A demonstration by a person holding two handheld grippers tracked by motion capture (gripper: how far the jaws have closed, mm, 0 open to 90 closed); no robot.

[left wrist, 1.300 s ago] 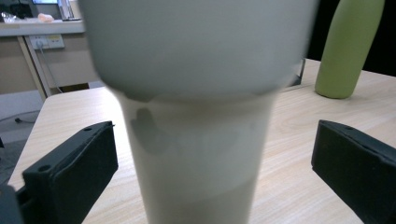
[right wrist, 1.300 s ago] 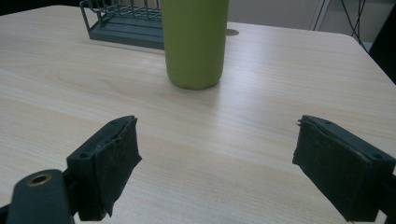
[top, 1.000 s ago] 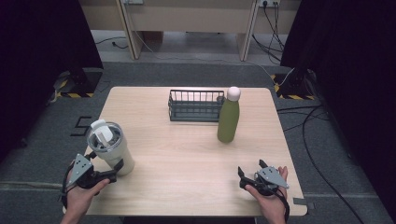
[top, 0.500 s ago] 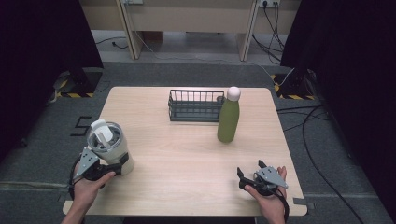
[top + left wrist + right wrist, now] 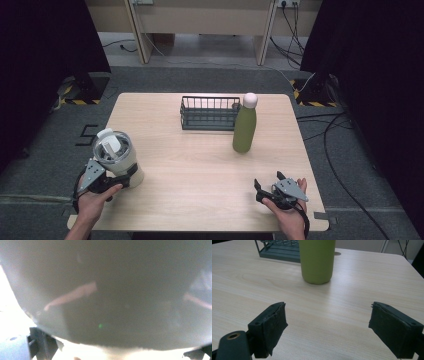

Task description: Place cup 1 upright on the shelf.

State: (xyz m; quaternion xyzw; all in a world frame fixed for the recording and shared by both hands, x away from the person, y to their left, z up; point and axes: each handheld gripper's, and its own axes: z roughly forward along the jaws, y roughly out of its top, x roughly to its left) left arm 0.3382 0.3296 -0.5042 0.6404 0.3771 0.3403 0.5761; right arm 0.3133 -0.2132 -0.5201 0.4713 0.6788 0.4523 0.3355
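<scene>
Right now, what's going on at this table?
A person sits at a light wooden table with handheld tongs in each hand. The left tongs have just been closing around the base of a cream tumbler with a clear lid near the table's front left corner; the left gripper view looks straight onto its wall. The right tongs rest open near the front right, holding nothing. Farther back, a tall green bottle with a pale cap stands upright beside a dark wire basket.

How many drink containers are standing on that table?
2. A cream tumbler stands at the near left corner by the left gripper; a green bottle stands right of the wire basket.
</scene>
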